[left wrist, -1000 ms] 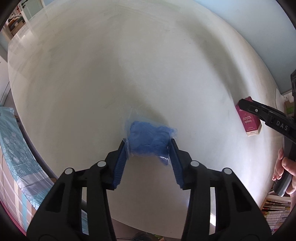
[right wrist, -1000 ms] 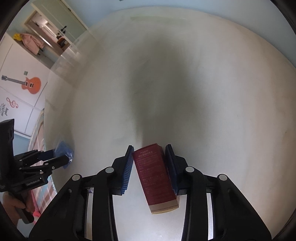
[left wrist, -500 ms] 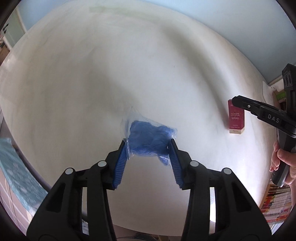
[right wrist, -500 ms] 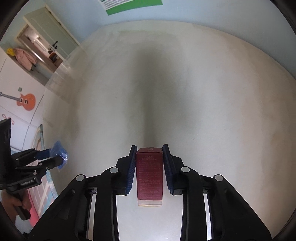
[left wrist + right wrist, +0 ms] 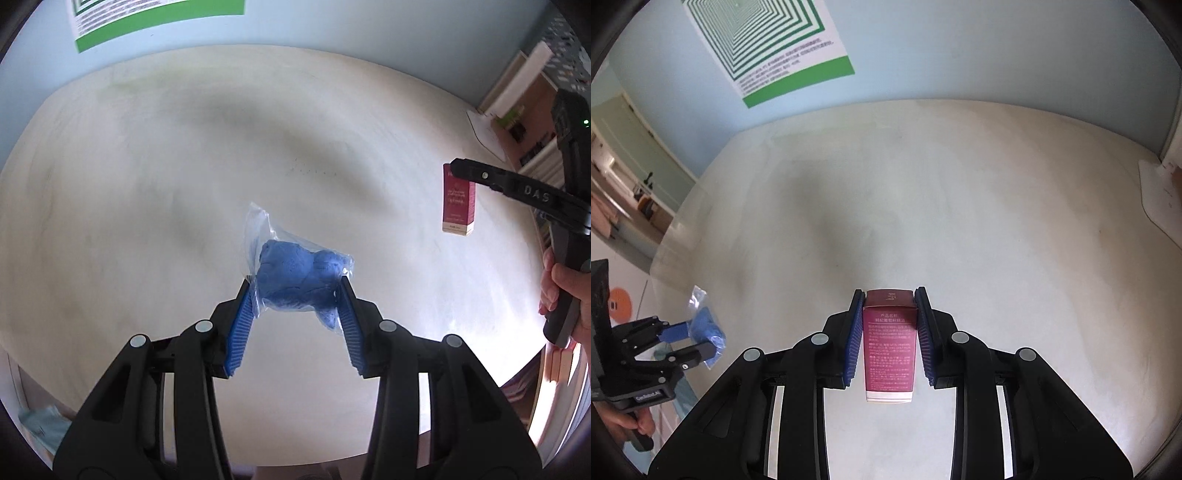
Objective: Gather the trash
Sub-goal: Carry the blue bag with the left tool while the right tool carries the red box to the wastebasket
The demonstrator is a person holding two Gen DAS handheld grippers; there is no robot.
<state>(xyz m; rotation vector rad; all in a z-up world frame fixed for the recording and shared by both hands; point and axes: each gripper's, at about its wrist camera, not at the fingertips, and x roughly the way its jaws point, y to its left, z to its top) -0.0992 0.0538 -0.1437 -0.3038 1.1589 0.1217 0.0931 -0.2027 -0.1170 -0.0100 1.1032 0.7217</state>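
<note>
My left gripper (image 5: 295, 286) is shut on a clear plastic bag with a crumpled blue wad (image 5: 295, 275) inside, held above the pale round table (image 5: 147, 184). My right gripper (image 5: 889, 299) is shut on a dark red carton (image 5: 889, 343) with white print, lifted off the same table (image 5: 997, 240). In the left wrist view the red carton (image 5: 458, 206) hangs at the right in the other gripper, with a hand (image 5: 565, 288) on its handle. In the right wrist view the blue bag (image 5: 705, 325) shows at the lower left between the left gripper's fingers (image 5: 677, 332).
A green-and-white poster (image 5: 775, 44) hangs on the light blue wall behind the table. A white sheet (image 5: 1160, 199) lies at the table's right edge. Bookshelves (image 5: 528, 110) stand to the right, and a doorway (image 5: 631, 184) opens at the left.
Both grippers have risen from the table with their loads and rolled. The red carton now stands straight between the right pads, and the wall poster has come into view.
</note>
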